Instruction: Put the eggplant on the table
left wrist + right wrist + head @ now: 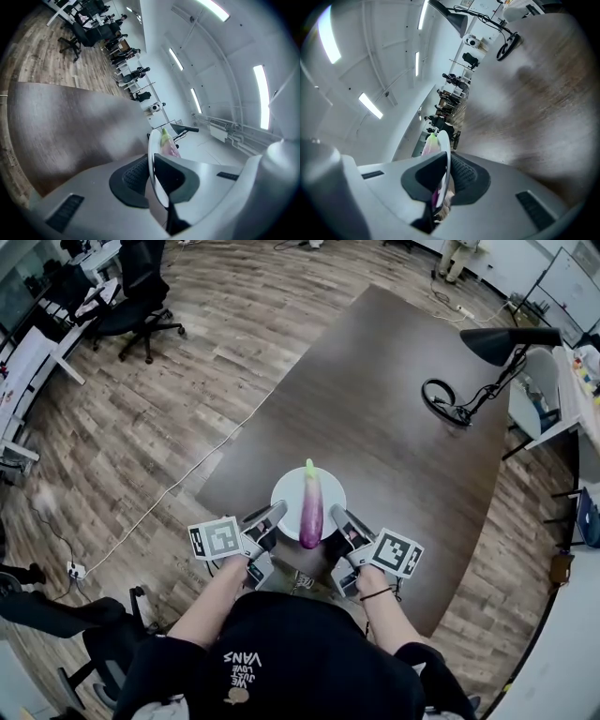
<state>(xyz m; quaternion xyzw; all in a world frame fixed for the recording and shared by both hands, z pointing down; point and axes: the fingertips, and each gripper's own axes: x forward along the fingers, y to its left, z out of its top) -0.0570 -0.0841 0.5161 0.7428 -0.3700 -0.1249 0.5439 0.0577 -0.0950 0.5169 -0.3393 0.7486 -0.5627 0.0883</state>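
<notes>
Eggplant (168, 146) mostly hidden behind plate (151, 159).

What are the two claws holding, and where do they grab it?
The white plate carrying the eggplant. The left claw pinches its left rim, the right claw its right rim.

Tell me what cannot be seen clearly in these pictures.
- Whether the round white plate rests on the dark brown table: head view, plate covers the gap.
- Long purple eggplant: both gripper views, mostly behind the plate's rim.
- Distant desks: gripper views, too small.
</notes>
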